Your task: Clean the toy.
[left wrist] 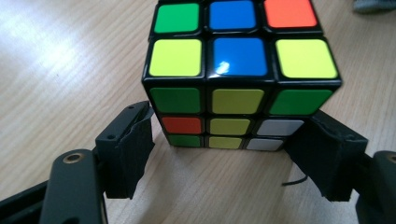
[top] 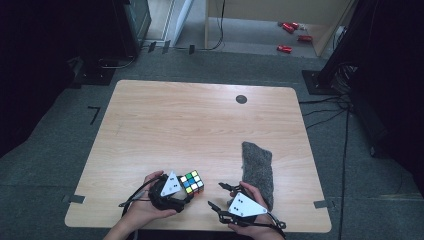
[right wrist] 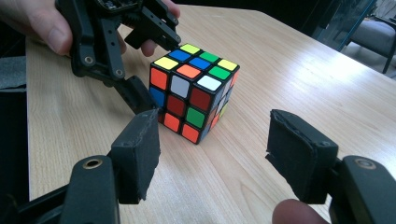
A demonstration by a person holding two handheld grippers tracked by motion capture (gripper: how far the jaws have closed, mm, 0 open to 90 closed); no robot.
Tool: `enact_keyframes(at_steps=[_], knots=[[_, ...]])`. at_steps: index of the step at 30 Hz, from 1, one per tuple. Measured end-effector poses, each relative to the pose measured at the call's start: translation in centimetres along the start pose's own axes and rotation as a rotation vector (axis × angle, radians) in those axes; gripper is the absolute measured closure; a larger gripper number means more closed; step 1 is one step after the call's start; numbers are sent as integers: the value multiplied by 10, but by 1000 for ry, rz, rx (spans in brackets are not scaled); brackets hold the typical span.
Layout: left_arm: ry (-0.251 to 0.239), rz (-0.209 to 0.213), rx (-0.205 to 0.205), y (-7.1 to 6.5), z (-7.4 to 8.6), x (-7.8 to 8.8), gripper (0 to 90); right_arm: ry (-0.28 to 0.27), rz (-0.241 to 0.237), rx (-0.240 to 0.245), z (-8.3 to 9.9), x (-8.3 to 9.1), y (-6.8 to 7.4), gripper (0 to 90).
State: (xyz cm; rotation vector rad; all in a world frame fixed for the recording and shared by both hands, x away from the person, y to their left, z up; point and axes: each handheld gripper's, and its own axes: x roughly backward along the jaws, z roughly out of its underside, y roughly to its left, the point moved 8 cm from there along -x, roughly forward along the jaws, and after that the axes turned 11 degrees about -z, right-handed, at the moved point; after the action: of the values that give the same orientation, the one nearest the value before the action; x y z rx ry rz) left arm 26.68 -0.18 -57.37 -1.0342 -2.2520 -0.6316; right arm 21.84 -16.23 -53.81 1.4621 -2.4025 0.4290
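the puzzle cube point(top: 192, 182) sits on the table point(top: 200, 125), down near the edge where the person stands, at about 6 o'clock on the table top. the left tongs point(top: 186, 191) are right beside it, at its 8 o'clock. in the left gripper view their two black pads point(left wrist: 133, 149) stand a bit wider than the cube and do not press on it; the cube's near corners are just at the tips. so the left tongs are wide and hold nothing. the right tongs point(top: 220, 195) are at the cube's 4 o'clock, a little way off, also wide with nothing between them.

what could go wrong? the pads are only at the front corners of the cube. if the left tongs squeeze now, they may pinch just the near edge, and the cube could spin or pop out forward. a pad tip could also bump a corner and push the cube away across the smooth wood. if only one layer gets pinched, that layer might twist (these cubes turn easily).

the cube has no long side, since all its sides are the same. it sits flat on one face. seen from above it is turned a little, so one corner points toward 5 o'clock. a grey cloth point(top: 259, 170) lies at the cube's 3 o'clock, well apart, with its long side running from 12 to 6 o'clock.
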Motion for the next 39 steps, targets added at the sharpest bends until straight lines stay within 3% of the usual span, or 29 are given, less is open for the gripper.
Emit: enact_keyframes(at_steps=[7,11,16,19,22,28,31,33,39], knots=[[-22,5,-57,-7,-5,0,349,-1,-1,-2,-1,-1,0,356],[-24,92,-35,-10,-8,5,351,-9,-3,-9,-2,1,-1,356],[-84,188,-55,-17,-13,17,352,-38,-27,-35,-7,7,-1,356],[-107,211,-112,-22,-15,24,352,-50,-65,-51,-11,9,1,346],[-126,250,-138,-27,-16,28,351,-47,-115,-56,-14,9,8,335],[-171,275,-267,-38,-12,33,351,-26,-170,-45,-14,5,17,305],[-171,286,-284,-41,-12,33,351,-19,-188,-47,-13,4,20,302],[-163,303,-267,-41,-12,34,351,-12,-197,-40,-13,3,21,302],[-91,478,-67,-32,-16,43,351,-20,-196,-6,-13,4,23,301]])
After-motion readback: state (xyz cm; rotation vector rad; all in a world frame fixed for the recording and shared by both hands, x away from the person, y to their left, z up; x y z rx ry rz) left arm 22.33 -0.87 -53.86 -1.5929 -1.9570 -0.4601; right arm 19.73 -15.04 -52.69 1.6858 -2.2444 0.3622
